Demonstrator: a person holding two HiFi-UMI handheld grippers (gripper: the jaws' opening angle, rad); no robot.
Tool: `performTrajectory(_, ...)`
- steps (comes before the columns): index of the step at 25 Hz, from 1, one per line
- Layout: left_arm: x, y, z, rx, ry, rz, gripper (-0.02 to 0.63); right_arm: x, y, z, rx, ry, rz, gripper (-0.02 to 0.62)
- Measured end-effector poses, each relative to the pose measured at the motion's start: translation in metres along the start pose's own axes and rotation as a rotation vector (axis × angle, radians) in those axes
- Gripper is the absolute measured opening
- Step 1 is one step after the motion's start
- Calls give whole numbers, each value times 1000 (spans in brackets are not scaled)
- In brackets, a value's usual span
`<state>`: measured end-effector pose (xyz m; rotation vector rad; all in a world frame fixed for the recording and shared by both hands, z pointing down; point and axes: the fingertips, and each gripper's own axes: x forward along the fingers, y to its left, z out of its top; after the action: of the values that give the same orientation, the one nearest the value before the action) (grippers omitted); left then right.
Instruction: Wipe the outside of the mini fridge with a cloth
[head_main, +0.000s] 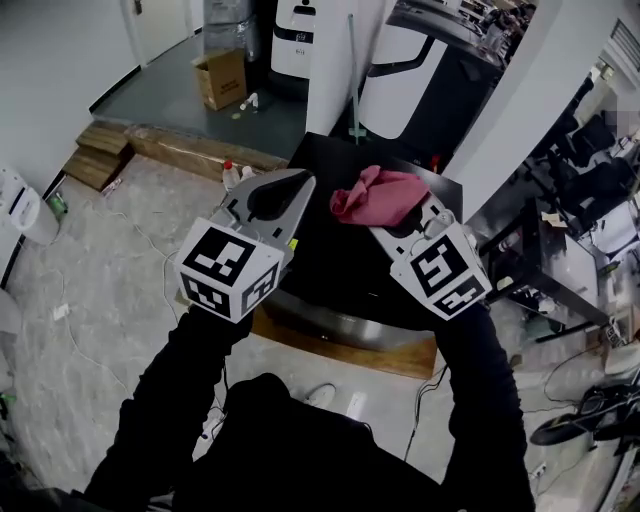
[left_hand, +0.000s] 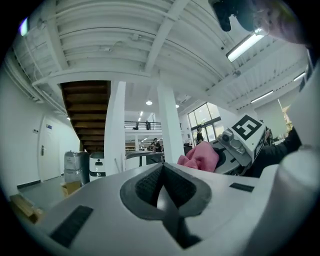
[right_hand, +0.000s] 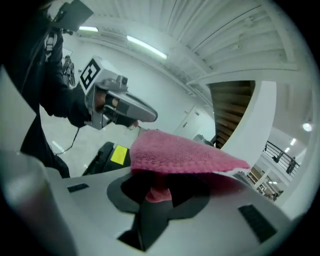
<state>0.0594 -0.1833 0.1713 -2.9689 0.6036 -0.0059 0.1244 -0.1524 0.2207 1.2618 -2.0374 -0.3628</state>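
Crumpled pink cloth, just right of frame centre in the head view, clamped between the jaws of the right gripper; beneath it, at centre, the flat top of the black box-shaped mini fridge; left gripper, centre left beside the cloth, jaws pressed together on nothing; brown cardboard box on the floor, upper left.

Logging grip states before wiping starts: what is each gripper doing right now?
Left gripper: shut, nothing between its jaws.
Right gripper: shut on the pink cloth.
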Motion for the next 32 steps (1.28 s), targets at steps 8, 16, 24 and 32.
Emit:
performTrajectory(8, 79, 60, -34, 16, 106, -18, 3, 92, -55, -31, -6, 210, 95, 91)
performTrajectory(16, 111, 116, -87, 4, 176, -6, 3, 195, -69, -58, 26, 289, 169, 91)
performTrajectory(24, 111, 139, -114, -18, 193, 10, 3, 256, -57, -74, 21, 335, 185, 86)
performTrajectory(32, 124, 105, -95, -14, 148, -42, 3, 226, -69, -102, -10, 407, 168, 83)
